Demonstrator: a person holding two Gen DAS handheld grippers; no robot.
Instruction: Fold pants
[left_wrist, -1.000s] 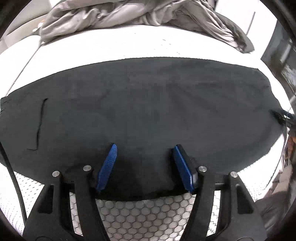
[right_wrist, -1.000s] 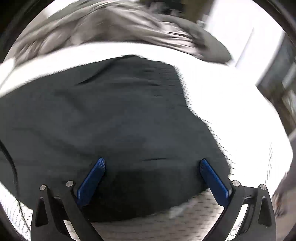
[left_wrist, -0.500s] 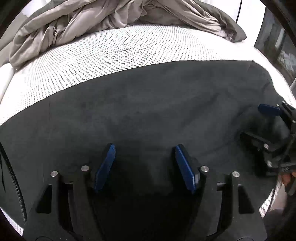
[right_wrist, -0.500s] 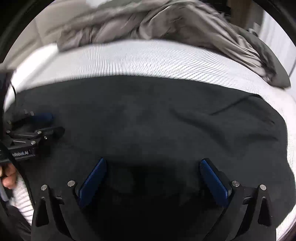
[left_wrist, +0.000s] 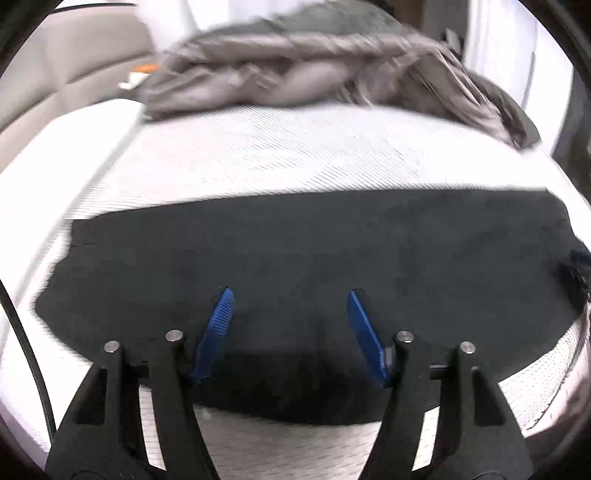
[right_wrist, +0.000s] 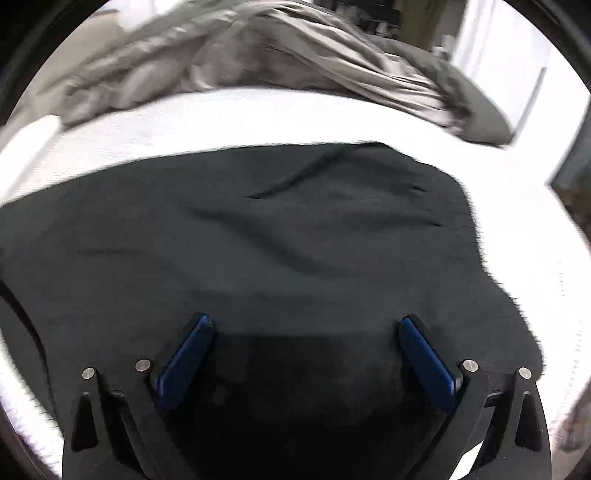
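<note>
Black pants (left_wrist: 295, 251) lie spread flat across a white mattress (left_wrist: 258, 158). They also fill most of the right wrist view (right_wrist: 258, 240), with a few soft creases. My left gripper (left_wrist: 290, 299) is open and empty above the near edge of the pants. My right gripper (right_wrist: 304, 323) is open wide and empty over the cloth near its right end. The right gripper's tip shows faintly at the right edge of the left wrist view (left_wrist: 576, 266).
A rumpled grey duvet (left_wrist: 314, 70) is heaped along the far side of the bed, also in the right wrist view (right_wrist: 277, 55). A beige headboard (left_wrist: 66, 85) stands at the far left. The white mattress cover (right_wrist: 535, 229) shows right of the pants.
Both grippers have swung and pulled back, with motion blur in the views. The left now sits over the pants' near edge again. The right has turned toward the right end. Both stayed open.
</note>
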